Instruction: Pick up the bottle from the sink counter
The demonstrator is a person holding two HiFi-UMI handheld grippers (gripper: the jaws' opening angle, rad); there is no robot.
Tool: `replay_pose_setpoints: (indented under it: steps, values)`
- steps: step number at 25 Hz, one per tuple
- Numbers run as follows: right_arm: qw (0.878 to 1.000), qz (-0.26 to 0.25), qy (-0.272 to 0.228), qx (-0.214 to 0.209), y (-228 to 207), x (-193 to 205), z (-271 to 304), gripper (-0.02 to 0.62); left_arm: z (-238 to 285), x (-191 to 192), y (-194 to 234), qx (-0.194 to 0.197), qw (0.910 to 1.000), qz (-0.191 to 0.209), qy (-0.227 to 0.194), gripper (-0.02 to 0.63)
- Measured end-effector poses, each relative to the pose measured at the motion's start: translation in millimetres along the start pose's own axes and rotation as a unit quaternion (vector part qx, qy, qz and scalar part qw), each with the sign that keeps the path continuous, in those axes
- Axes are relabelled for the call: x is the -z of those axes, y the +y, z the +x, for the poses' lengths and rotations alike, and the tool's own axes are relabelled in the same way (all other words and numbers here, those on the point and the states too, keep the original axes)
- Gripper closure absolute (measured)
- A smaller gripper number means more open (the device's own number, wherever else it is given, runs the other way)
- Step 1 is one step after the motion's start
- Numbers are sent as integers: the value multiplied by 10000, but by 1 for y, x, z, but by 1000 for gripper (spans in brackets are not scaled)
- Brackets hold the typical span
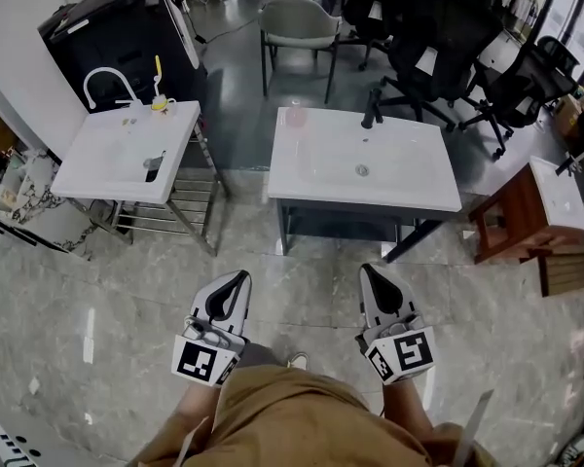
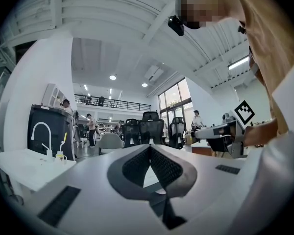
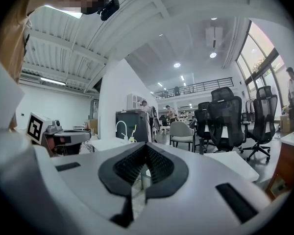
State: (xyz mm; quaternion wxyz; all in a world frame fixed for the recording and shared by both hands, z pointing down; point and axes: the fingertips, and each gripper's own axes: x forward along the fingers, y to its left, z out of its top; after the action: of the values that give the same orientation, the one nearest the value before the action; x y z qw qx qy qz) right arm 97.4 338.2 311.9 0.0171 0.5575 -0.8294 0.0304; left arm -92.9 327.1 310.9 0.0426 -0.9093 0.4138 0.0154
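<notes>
bottle: I see a pale, see-through bottle point(image 1: 295, 116) standing upright at the far left corner of the middle sink counter point(image 1: 409, 191), well apart from the black faucet point(image 1: 372, 107).
right gripper: the right gripper point(image 1: 369, 276) is out over the floor, short of the counter's near edge, jaws pressed together on nothing.
left gripper: the left gripper point(image 1: 239, 282) is beside it, same deal, tips touching and empty.
other stuff: there's a second sink unit point(image 1: 97, 168) off to the left, not my target.
step: I'd say approach, nothing's grabbed yet.
next move: I reckon one gripper has to reach across the basin to that back corner, spread its jaws either side of the bottle, then squeeze and lift. It looks light and tippy, so I'd go in gently.
</notes>
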Motion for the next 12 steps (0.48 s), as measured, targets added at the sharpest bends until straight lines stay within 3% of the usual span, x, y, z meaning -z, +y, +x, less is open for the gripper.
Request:
replay_pose_setpoints:
  steps: [12]
  values:
    - [9999, -21, 86, -60, -5, 6, 20, 592, 17, 10, 14, 11, 10000, -27, -14, 607]
